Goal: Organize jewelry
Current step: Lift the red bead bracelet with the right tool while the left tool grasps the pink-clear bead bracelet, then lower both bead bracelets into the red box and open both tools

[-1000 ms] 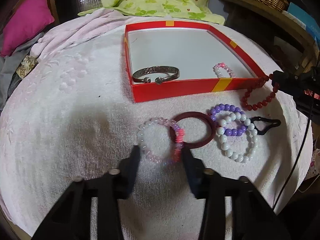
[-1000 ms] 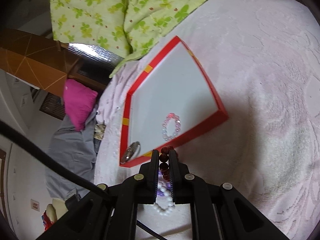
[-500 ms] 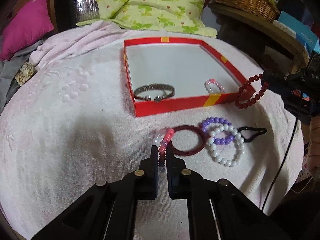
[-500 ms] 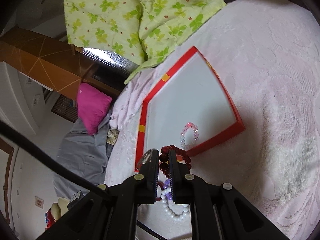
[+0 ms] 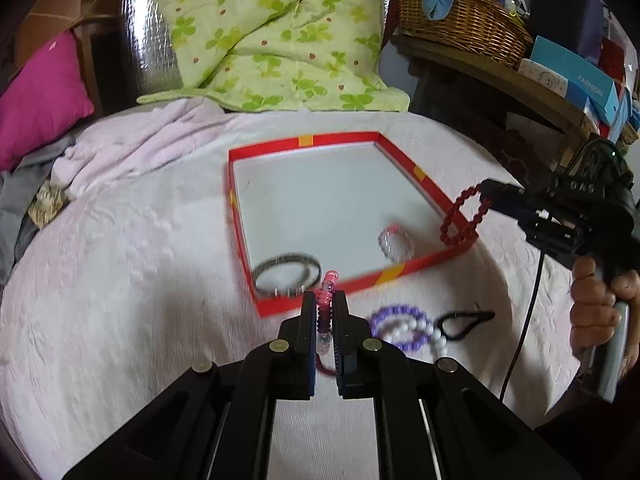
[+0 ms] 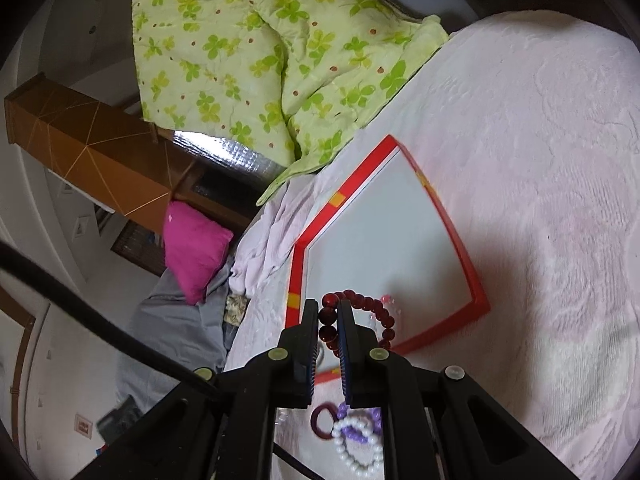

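- Two bracelets are now off the blanket at once: a second ago my left gripper stood spread around the pink-and-clear bracelet where it lay; now its fingers are closed on it and the loop stands edge-on between them, lifted clear of the pink blanket.
- My right gripper is clamped on the dark red bead bracelet, as it was a second ago. From the left wrist view that loop has climbed from beside the red box's near right corner to hang over the right wall of the red box.
- Inside the box lie the metal bangle near the front left corner and a small pink beaded bracelet toward the front right; both look blurred but unmoved.
- Left behind on the blanket, just in front of the box, are the purple bead bracelet overlapping the white pearl bracelet, and the black hair tie beside them. The dark red ring shows best from the right wrist view, touching the pearl loop.
- My reading: both grasps have held, so the pick-up step is done for these two and carrying is under way. The red beads look nearly ready to drop; mine on the left must cross the front wall first.
- Roughly four pieces would then remain outside.
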The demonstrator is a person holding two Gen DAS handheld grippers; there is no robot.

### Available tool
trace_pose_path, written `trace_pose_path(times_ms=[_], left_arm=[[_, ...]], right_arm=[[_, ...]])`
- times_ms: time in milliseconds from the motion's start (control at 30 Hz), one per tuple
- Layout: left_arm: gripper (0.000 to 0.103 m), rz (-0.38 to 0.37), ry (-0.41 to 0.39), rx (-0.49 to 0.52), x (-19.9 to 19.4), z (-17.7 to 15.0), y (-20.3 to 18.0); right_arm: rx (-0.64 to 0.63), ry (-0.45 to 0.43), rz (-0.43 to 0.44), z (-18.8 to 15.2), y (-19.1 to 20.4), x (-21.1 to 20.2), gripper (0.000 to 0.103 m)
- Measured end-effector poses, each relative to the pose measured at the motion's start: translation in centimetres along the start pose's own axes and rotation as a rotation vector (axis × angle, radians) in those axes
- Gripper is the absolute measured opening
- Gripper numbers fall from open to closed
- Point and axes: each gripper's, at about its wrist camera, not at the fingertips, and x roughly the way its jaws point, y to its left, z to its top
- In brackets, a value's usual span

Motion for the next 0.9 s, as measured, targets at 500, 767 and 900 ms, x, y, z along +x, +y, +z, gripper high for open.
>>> trace_pose_path(times_ms=[500, 767, 900], left_arm=[[0.008, 0.026, 0.091, 0.04, 8.4, 8.9, 0.4], [0.008, 0.04, 0.134, 0.033, 13.1, 11.5, 0.5], [0.008, 0.022, 0.166, 0.027, 15.0, 11.9, 0.3]], right_arm=[[0.009, 0.019, -0.01, 3.3, 0.3, 7.0, 0.011], [0.033, 0.05, -0.006, 5.1, -0.4, 10.5, 0.011], [0.069, 0.042, -0.026, 5.8, -1.6, 10.8, 0.011]])
